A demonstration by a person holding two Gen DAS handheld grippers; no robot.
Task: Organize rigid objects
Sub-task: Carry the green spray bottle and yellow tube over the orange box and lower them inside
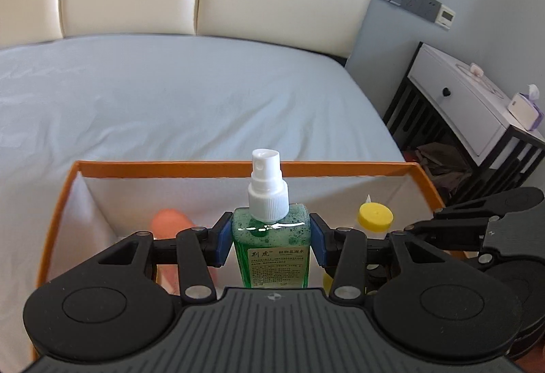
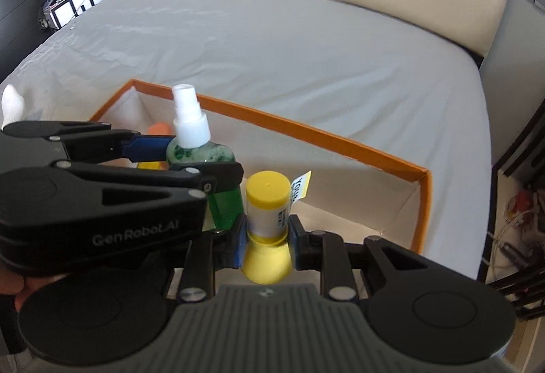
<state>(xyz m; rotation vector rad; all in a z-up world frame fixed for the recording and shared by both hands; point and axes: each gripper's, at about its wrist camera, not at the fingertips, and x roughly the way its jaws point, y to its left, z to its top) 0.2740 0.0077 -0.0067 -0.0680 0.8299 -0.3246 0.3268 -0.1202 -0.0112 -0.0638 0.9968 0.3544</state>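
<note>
Left wrist: left gripper (image 1: 271, 245) clamped on upright spray bottle (image 1: 270, 236), pads at its shoulders, inside orange box (image 1: 238, 166); likely kept vertical against leakage.

Right wrist: right gripper (image 2: 267, 242) closed around yellow vial (image 2: 268, 209), upright beside the bottle, apparently for setting down in the box.

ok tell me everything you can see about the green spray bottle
The green spray bottle is clear plastic, part full of green foamy liquid, with a white ribbed collar, an uncapped white nozzle and a pale printed label. It stands upright, clamped at its shoulders between the left gripper's blue pads, over the orange-rimmed box.
</note>
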